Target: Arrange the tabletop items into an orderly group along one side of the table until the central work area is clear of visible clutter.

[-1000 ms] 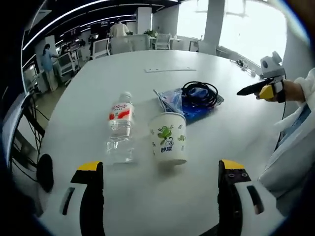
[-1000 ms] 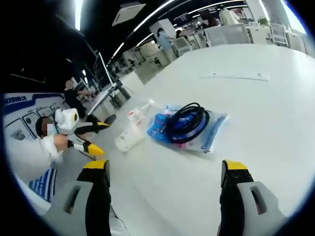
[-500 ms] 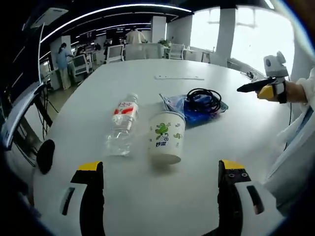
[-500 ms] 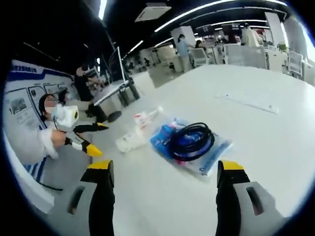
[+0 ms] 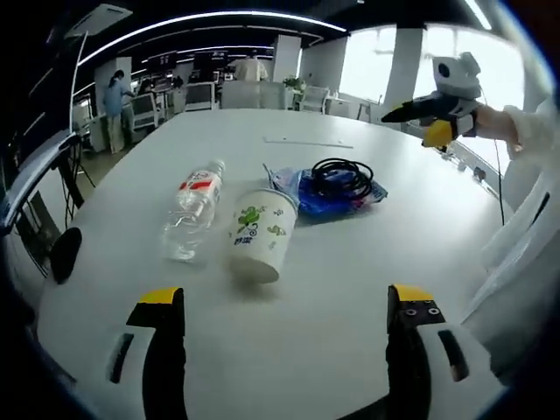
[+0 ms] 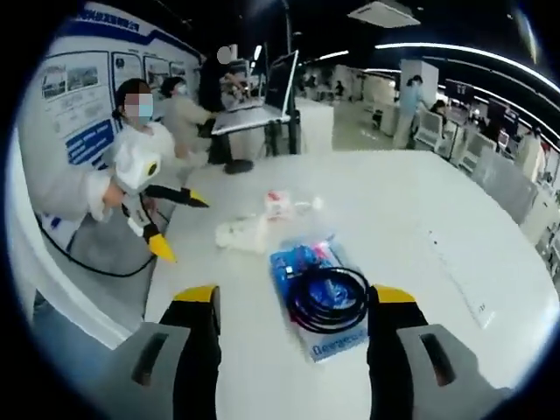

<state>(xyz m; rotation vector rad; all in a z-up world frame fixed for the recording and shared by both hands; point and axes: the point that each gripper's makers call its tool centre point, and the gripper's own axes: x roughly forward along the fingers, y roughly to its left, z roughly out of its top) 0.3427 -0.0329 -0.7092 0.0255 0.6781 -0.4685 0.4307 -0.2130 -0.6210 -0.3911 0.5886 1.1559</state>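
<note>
Left gripper: jaws apart, empty, above the white desk. Ahead lie a cup, a bottle beside it, and a cable coiled on a blue bag. Right gripper: jaws apart, apparently above the bag.

The table is plain white; the paper cup is white with green leaf prints; the bottle is clear with a red-and-white label; the cable is black on a blue packet; both grippers' jaws are black with yellow tips.
</note>
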